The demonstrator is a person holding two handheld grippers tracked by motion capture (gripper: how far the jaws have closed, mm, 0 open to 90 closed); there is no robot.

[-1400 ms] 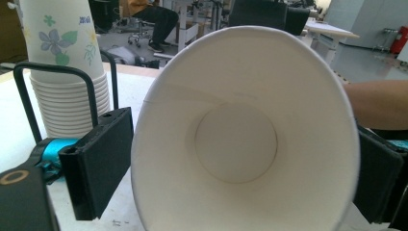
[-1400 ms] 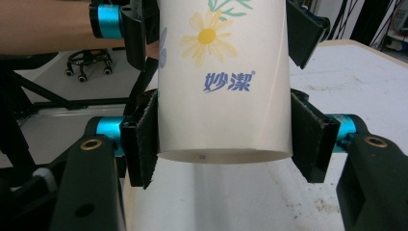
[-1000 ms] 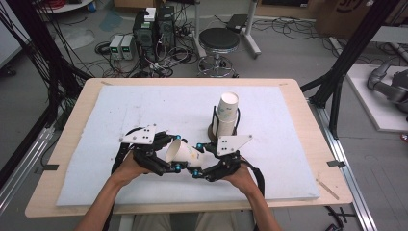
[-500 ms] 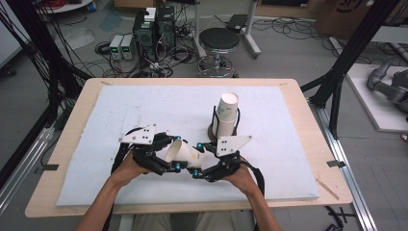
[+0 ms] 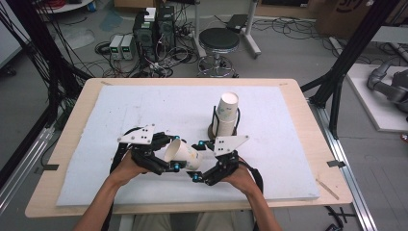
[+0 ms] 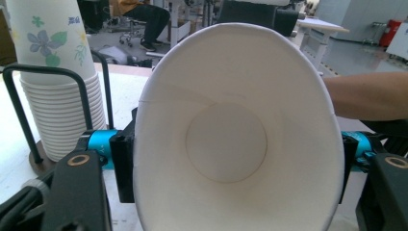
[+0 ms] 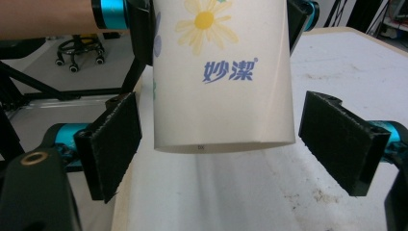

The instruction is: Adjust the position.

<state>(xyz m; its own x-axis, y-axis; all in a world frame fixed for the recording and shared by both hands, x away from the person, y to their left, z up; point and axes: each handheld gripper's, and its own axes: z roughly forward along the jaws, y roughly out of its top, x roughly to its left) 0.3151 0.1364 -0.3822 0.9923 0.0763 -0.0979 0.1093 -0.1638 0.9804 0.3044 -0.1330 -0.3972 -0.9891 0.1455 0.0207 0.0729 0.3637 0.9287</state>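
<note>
A white paper cup [image 5: 184,155] with a flower print lies on its side in the air between both hands, low over the mat. My left gripper [image 5: 172,153] is shut on it near the rim, and the rim [image 6: 226,139] is squeezed into an oval between the jaws of the left gripper [image 6: 233,163]. The cup's base [image 7: 221,82] points into my right gripper [image 7: 226,144]. Its jaws have just been opening, and the black pads [image 7: 110,144] stand off both sides of the cup without touching it. In the high view the right gripper [image 5: 197,161] faces the left one.
A tall stack of paper cups [image 5: 226,113] stands in a black wire holder behind the grippers, and the stack [image 6: 57,110] is close at the left in the left gripper view. A white foam mat [image 5: 120,110] covers the wooden table [image 5: 308,120]. Stools and equipment stand on the floor beyond.
The right gripper's jaws have spread away from the cup's base. The left gripper keeps its hold on the cup, and both hands have stayed where they were.
</note>
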